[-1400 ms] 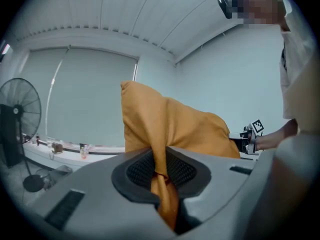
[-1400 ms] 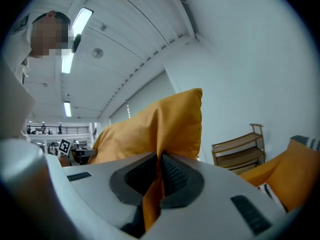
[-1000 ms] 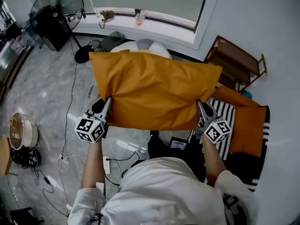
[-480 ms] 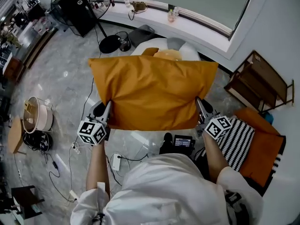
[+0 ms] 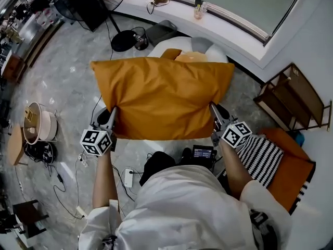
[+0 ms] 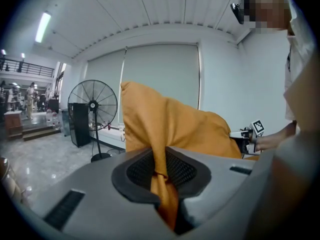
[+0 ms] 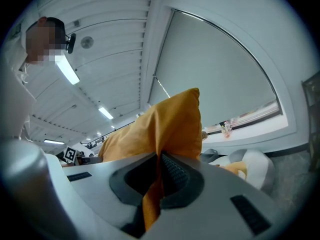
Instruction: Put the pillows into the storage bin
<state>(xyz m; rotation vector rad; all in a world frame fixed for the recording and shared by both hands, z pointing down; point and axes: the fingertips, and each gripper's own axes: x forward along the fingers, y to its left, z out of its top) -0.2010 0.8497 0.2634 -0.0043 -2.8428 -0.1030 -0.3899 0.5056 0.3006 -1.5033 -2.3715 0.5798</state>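
Observation:
A large orange pillow [image 5: 164, 95] hangs stretched between my two grippers above the floor. My left gripper [image 5: 110, 120] is shut on its lower left corner, and the fabric [image 6: 170, 129] runs pinched between the pads in the left gripper view. My right gripper [image 5: 214, 113] is shut on the lower right corner, with cloth [image 7: 165, 129] bunched in its jaws. Just beyond the pillow's top edge stands the white and grey storage bin [image 5: 216, 53], with another orange pillow [image 5: 182, 56] showing inside it. The bin [image 7: 255, 166] also appears low in the right gripper view.
A striped rug [image 5: 265, 158] with one more orange pillow [image 5: 289, 165] lies at the right. A wooden shelf [image 5: 294, 100] stands by the wall. A fan base [image 5: 123, 40], a power strip with cables [image 5: 127, 178], a pot [image 5: 39, 129] and a small screen device [image 5: 202, 154] sit on the floor.
Both grippers have carried the pillow leftward, away from the rug, and a little lower. More of the bin and the pillow inside it now shows above the held pillow's top edge.

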